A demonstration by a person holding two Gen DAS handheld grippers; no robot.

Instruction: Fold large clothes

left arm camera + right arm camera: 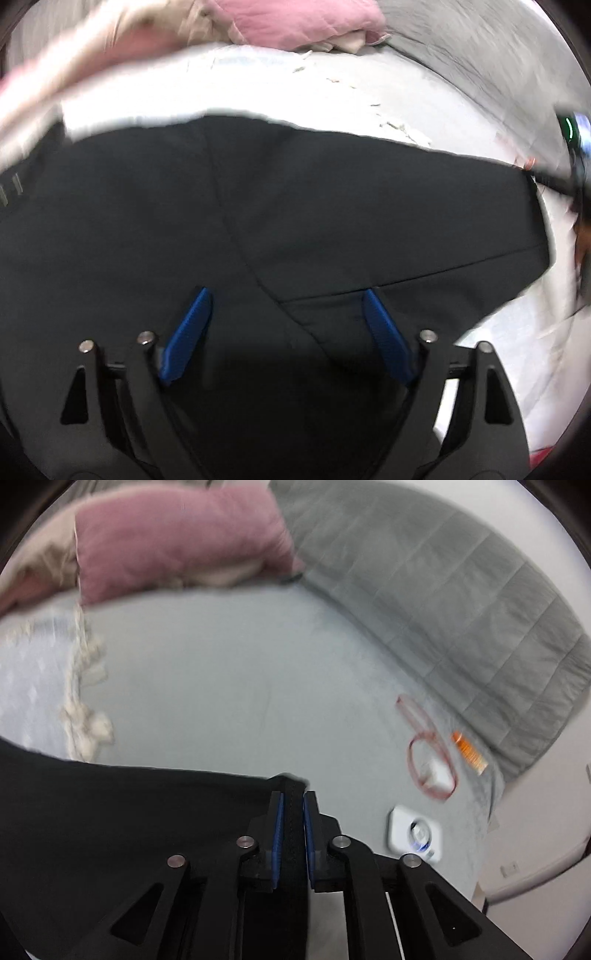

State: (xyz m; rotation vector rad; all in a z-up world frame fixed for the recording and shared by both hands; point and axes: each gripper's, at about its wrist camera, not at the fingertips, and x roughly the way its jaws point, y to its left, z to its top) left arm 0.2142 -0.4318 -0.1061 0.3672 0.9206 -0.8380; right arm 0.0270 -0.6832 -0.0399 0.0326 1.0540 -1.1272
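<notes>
A large black garment (pixel 258 206) lies spread on the pale bed sheet (pixel 258 88), with a folded flap across its right part. My left gripper (pixel 286 295) is open just above it, blue pads (pixel 190 332) wide apart and nothing between them. In the right wrist view my right gripper (pixel 293 805) is shut on a corner edge of the same black garment (pixel 129 819), which stretches away to the left. The right gripper's hold shows at the far right of the left wrist view (pixel 546 177).
A pink pillow (pixel 177 542) and beige cloth lie at the head of the bed. A grey quilt (pixel 461 602) runs along the right side. A fringed white throw (pixel 37 686), red-rimmed glasses (pixel 430 764), an orange item (pixel 469 753) and a white device (pixel 415 834) lie on the sheet.
</notes>
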